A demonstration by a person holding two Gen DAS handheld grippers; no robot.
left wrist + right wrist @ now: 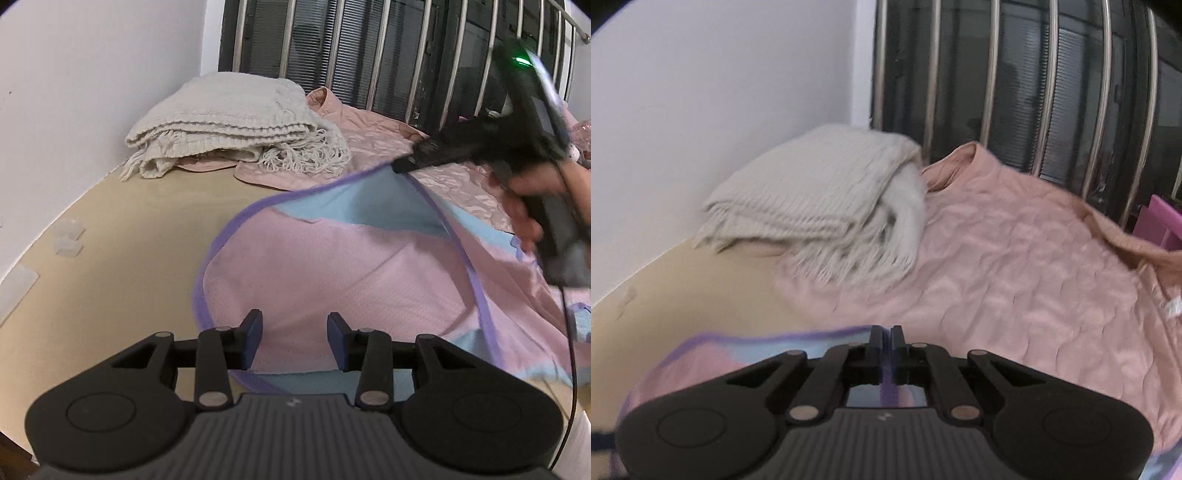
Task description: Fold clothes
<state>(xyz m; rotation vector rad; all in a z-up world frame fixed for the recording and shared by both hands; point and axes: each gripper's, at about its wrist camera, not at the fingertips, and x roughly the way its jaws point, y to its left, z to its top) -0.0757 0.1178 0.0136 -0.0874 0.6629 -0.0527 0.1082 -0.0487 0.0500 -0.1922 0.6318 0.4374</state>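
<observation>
**Right gripper lifts garment hem**

The right gripper [885, 338] is clamped on the purple hem of the pink-and-blue garment [332, 266], raising it off the bench [122, 236]. The left gripper [294, 339] hovers spread apart, holding nothing, above the garment's near edge. A folded knit blanket [229, 118] lies behind.

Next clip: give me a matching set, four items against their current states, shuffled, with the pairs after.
Items:
1 left gripper
2 right gripper
3 cream knit blanket
4 pink quilted jacket

States:
A folded, tassels over the jacket's edge
B jaws apart above the pink mesh garment
C spread flat by the window bars
D shut on the garment's purple hem

Pairs: 1-B, 2-D, 3-A, 4-C
</observation>
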